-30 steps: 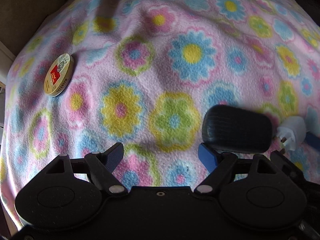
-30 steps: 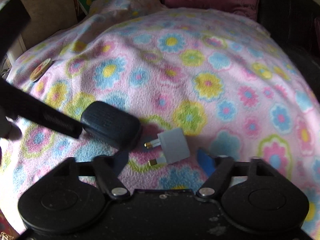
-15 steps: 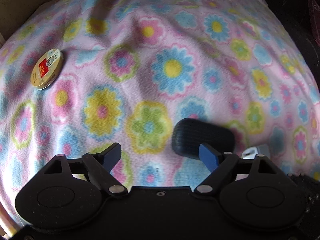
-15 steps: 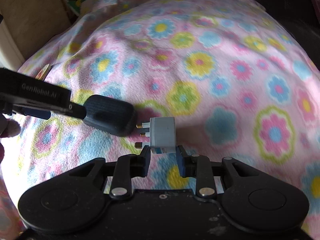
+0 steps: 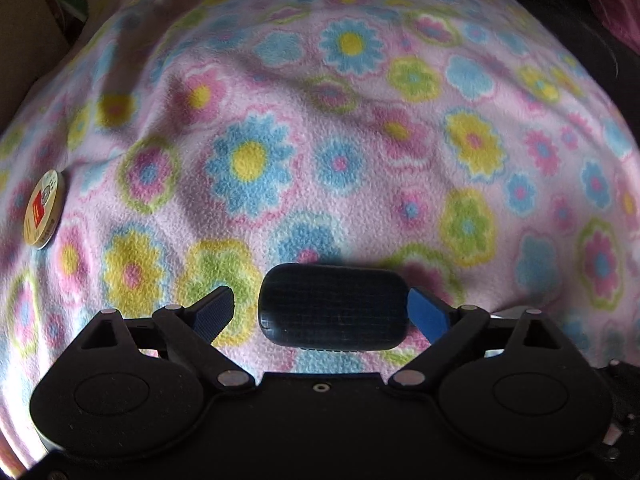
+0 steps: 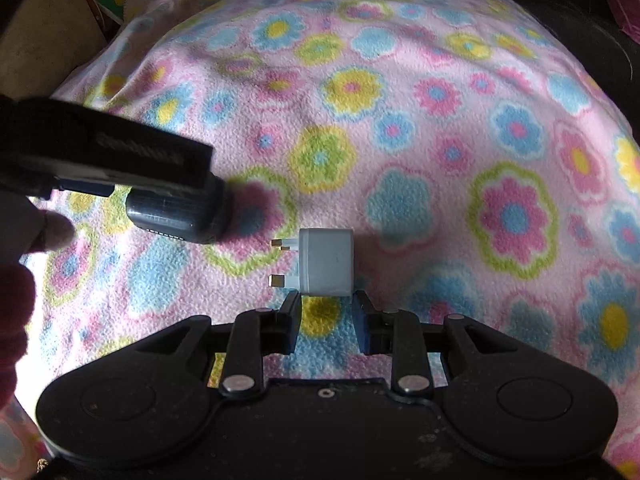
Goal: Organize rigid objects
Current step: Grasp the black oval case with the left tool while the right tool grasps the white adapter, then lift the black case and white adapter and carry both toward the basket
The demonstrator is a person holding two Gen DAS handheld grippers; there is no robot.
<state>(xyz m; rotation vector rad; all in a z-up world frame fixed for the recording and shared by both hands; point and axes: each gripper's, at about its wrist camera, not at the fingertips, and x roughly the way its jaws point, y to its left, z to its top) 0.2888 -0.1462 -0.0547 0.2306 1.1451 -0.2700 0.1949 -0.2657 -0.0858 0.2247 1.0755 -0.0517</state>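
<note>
Left wrist view: the black case [image 5: 333,309] on the blanket [image 5: 360,152] is now framed by the wide left fingers [image 5: 425,314], while the plug [image 6: 326,262] has been let go by the right fingers [image 6: 291,316], now half open, so both grabs are still to be done.

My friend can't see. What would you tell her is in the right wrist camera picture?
A small grey plug adapter lies on a pink flowery blanket, pins pointing left, just ahead of the right gripper, whose jaws are partly open and not gripping it. To the left, the left gripper reaches over a black textured case.
</note>
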